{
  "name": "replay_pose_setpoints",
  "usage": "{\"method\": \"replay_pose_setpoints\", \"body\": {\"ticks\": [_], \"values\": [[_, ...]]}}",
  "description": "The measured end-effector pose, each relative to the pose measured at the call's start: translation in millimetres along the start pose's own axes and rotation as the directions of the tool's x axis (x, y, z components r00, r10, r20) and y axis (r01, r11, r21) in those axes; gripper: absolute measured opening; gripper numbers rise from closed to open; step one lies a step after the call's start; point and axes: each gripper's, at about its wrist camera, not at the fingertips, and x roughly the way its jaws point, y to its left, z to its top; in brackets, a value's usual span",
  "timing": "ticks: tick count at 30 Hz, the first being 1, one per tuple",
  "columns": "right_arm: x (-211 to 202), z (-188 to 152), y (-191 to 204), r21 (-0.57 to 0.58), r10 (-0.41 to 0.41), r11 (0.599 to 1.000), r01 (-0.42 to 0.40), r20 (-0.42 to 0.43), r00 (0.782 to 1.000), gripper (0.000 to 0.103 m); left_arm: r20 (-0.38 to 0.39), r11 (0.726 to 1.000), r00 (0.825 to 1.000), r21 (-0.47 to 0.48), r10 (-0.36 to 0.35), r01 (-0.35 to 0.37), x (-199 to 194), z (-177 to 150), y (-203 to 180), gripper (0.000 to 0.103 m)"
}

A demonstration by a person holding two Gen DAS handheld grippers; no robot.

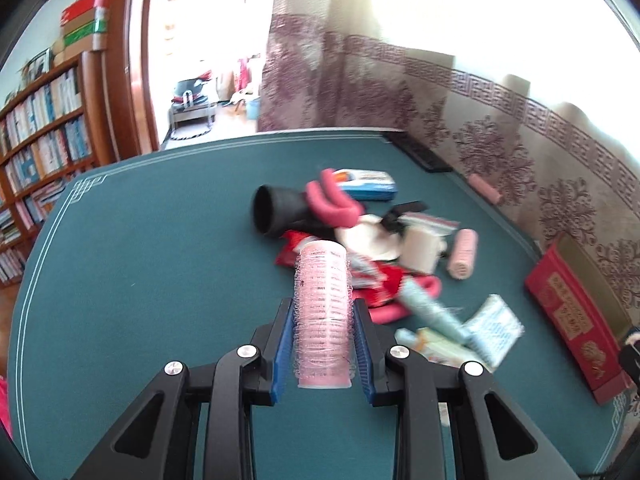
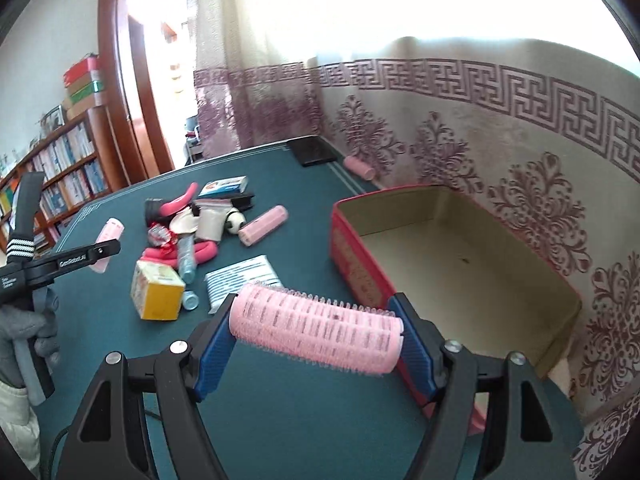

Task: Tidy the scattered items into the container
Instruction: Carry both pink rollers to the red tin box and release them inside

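My left gripper (image 1: 322, 308) is shut on a pink hair roller (image 1: 322, 316), held lengthwise above the green table. It also shows in the right wrist view (image 2: 108, 236). My right gripper (image 2: 316, 312) is shut on another pink hair roller (image 2: 316, 332), held crosswise by its ends, just left of the red box (image 2: 352, 264). The box is open and empty inside; it also shows in the left wrist view (image 1: 568, 308). A pile of scattered items (image 1: 360, 240) lies mid-table: black tube, pink foam curlers, packets, another pink roller (image 2: 264, 224).
A yellow carton (image 2: 158, 290) and a blue-printed packet (image 2: 240, 280) lie near my right gripper. One pink roller (image 2: 359, 167) rests by the curtain at the table's far edge, next to a black flat object (image 2: 312, 151). Bookshelves stand at the left.
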Motion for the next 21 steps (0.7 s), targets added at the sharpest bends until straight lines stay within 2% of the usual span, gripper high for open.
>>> {"method": "replay_pose_setpoints", "body": {"ticks": [5,9,17,21], "values": [[-12.5,8.4,-41.3,0.072,-0.085,0.994,0.081,0.052,0.995,0.077,0.020,0.992,0.995,0.083,-0.098,0.096,-11.2,14.5,-53.7,0.030],[-19.2,11.6,-67.4,0.108,-0.138,0.986,0.130,0.070,0.988,0.077,0.020,0.969,0.983,0.175,-0.181,0.175,-13.5,25.0,-108.3,0.030],[-26.3,10.4,-100.5,0.138,-0.211,0.970,0.199,0.081,0.974,0.077,-0.026,0.899,0.944,0.297,-0.329,0.321,-7.2,39.4,-198.7,0.030],[-27.9,9.9,-112.4,0.152,-0.231,0.964,0.217,0.084,0.969,0.077,-0.051,0.860,0.916,0.325,-0.398,0.392,-4.6,42.6,-233.5,0.030]]}}
